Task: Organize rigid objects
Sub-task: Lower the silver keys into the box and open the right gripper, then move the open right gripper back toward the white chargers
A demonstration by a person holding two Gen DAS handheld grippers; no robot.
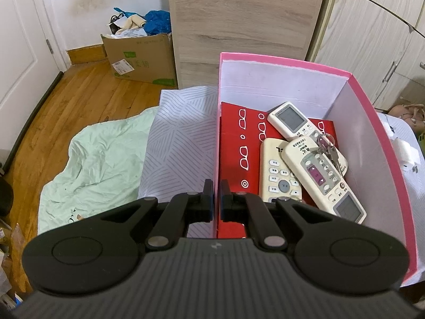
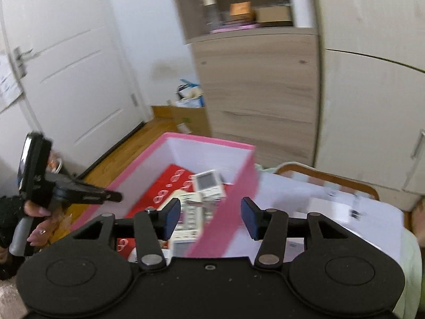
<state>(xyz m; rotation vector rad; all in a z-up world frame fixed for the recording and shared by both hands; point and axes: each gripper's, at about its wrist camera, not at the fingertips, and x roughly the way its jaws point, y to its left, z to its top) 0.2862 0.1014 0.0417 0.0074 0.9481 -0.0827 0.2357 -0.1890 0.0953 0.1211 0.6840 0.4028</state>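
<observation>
A pink box [image 1: 281, 61] with white inner walls stands on the bed. In it lie a red case [image 1: 239, 138] printed with glasses, three white remotes [image 1: 289, 119] [image 1: 279, 170] [image 1: 326, 178] and a bunch of keys [image 1: 328, 146]. My left gripper [image 1: 217, 199] is shut on the box's left wall, one finger inside and one outside. In the blurred right wrist view, my right gripper [image 2: 211, 212] is open above the pink box [image 2: 209, 139], nothing pressed between its pads. The box's right wall shows in the gap below them. A hand holds the left gripper [image 2: 117, 196] at the box's left wall.
A striped pillow [image 1: 180, 138] and a mint sheet [image 1: 101, 154] lie left of the box. Behind it rise a wooden cabinet [image 1: 244, 26] and pale wardrobe doors [image 1: 372, 40]. A full cardboard box [image 1: 140, 55] sits on the wooden floor. Small white items [image 1: 405, 151] lie on the bed at right.
</observation>
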